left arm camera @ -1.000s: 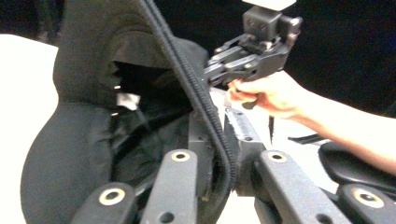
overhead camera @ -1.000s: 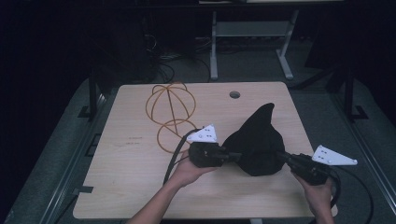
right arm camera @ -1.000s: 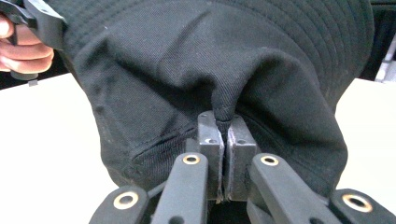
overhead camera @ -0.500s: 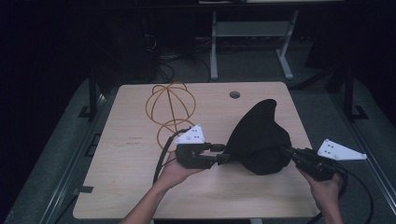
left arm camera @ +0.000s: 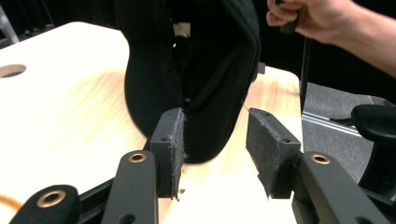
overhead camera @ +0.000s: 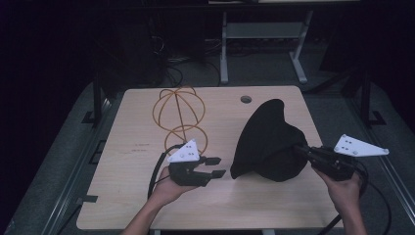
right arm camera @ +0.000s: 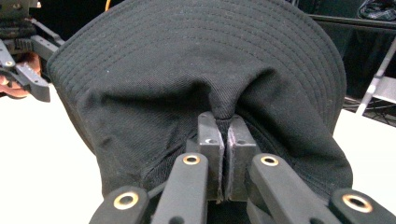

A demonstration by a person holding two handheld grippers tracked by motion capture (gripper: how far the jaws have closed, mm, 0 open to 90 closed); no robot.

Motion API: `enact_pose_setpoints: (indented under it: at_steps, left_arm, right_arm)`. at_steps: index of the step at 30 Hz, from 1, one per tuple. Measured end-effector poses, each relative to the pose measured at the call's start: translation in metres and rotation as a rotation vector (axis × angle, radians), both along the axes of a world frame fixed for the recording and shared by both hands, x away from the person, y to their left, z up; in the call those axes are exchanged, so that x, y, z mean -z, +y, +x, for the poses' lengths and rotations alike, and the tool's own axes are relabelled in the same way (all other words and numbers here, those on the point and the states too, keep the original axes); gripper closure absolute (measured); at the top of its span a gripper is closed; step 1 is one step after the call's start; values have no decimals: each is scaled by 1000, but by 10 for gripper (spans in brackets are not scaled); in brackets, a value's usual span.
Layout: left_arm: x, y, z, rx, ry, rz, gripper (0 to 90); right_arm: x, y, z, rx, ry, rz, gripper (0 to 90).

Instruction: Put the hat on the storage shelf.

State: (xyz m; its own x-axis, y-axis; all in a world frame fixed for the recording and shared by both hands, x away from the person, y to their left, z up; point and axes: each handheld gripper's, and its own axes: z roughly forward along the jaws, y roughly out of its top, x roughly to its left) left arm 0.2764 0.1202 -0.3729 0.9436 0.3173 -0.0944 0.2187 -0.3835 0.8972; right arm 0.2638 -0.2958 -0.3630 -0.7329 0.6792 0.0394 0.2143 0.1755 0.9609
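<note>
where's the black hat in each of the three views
High view: the black hat sits right of centre on the table.
Left gripper view: top centre, just beyond the open left gripper.
Right gripper view: across the frame, pinched by the right gripper.
Shared landmark: the pale wooden table.

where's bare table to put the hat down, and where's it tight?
Free: the far right corner between the round cable hole and the black fabric bucket hat, the left strip beside the orange wire hat stand, and the near edge between the two hands. Tight: the middle, where the open left tongs sit just short of the hat, pinched by the right tongs.
</note>
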Motion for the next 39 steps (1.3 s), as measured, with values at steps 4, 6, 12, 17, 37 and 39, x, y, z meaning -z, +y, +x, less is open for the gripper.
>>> enact_pose_setpoints:
  at_steps: [4,6,12,17,37,39]
  left_arm:
    - [6,12,-4,-28,-16,33,519]
    - [9,17,-5,-39,-9,40,496]
    - [18,29,-8,-67,-9,78,478]
    - [25,39,-10,-89,-2,94,469]
    - [45,62,-12,-170,-25,171,387]
    - [45,64,-12,-174,-27,170,387]
  right_arm:
    - [-8,2,3,-3,3,-8,871]
    - [-12,3,4,-6,8,-14,871]
    - [-23,8,9,-15,15,-32,872]
    - [-30,11,15,-17,22,-35,871]
    - [-69,31,38,-42,29,-55,871]
    - [-72,33,40,-44,30,-55,871]
